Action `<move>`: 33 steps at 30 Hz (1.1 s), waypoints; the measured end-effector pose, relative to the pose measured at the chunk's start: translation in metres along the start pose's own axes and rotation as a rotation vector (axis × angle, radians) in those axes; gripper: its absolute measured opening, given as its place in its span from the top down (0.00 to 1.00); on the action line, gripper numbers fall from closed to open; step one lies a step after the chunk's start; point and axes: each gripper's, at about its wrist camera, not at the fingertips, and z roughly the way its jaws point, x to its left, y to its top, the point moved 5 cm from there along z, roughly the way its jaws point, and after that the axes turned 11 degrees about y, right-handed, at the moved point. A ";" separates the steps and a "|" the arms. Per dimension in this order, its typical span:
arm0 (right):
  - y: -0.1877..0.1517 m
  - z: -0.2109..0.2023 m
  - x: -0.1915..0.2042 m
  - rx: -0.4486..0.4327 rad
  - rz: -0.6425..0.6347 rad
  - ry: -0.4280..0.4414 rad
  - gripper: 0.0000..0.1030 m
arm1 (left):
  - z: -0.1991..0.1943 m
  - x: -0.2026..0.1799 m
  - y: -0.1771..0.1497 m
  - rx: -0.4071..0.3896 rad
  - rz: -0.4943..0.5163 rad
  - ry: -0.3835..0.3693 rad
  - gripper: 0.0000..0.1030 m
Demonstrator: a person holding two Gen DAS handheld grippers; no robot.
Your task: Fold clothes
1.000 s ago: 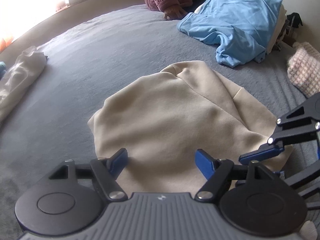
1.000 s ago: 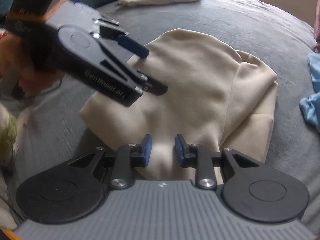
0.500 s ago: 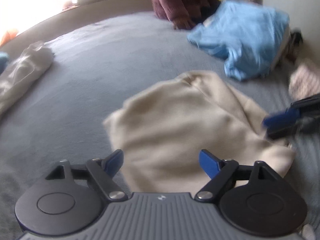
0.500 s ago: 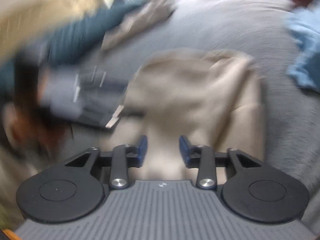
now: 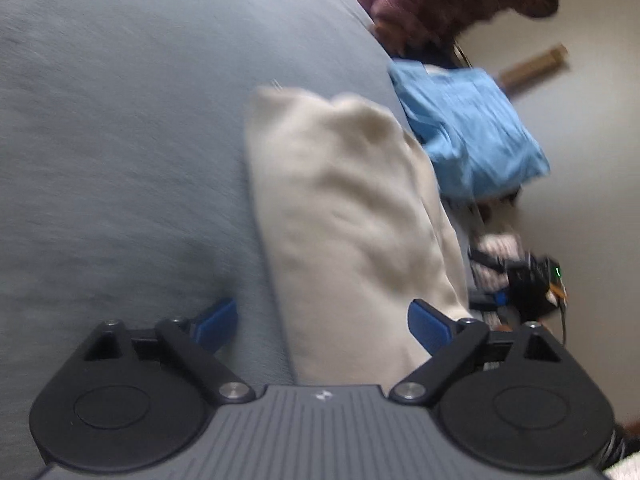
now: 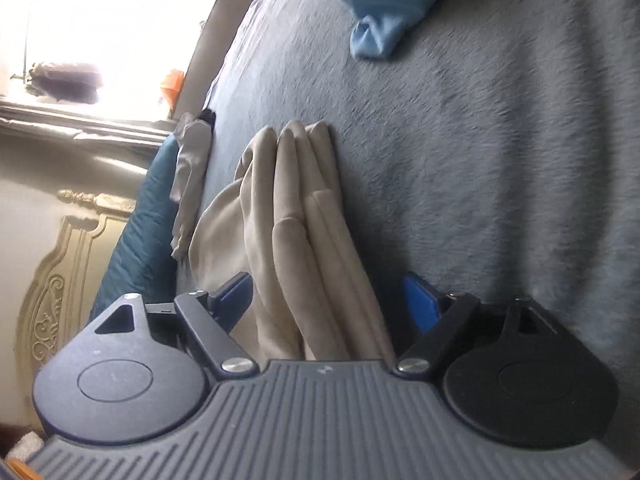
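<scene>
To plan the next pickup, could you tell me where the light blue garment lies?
Left wrist view, right: the light blue garment lies on the grey bedspread beyond the folded cream garment.

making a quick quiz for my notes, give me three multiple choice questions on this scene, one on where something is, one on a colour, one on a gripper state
1. Where does the cream garment sit relative to the right gripper?
A. Between its two fingers
B. Far beyond it, by the window
C. Draped on top of its body

2. What colour is the garment lying just past the cream one in the left wrist view?
A. Red
B. Light blue
C. Black

3. How does the left gripper stand?
A. Shut on the blue garment
B. Shut with nothing in it
C. Open, fingers wide apart

Answers:
1. A, the folded cream layers run straight into the gap between the blue pads.
2. B, it shows light blue on the grey bedcover.
3. C, its blue pads stand wide apart on either side of the cream garment's edge.
</scene>
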 end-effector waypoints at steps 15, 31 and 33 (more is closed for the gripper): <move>0.017 0.089 0.044 0.229 -0.135 0.109 0.03 | 0.036 -0.030 0.021 0.012 0.067 -0.060 0.00; -0.008 0.051 0.082 0.147 -0.180 0.142 0.55 | -0.019 -0.076 0.023 0.001 0.092 -0.136 0.08; -0.005 0.030 0.094 0.109 -0.199 0.139 0.55 | -0.027 -0.091 0.026 0.015 0.128 -0.142 0.08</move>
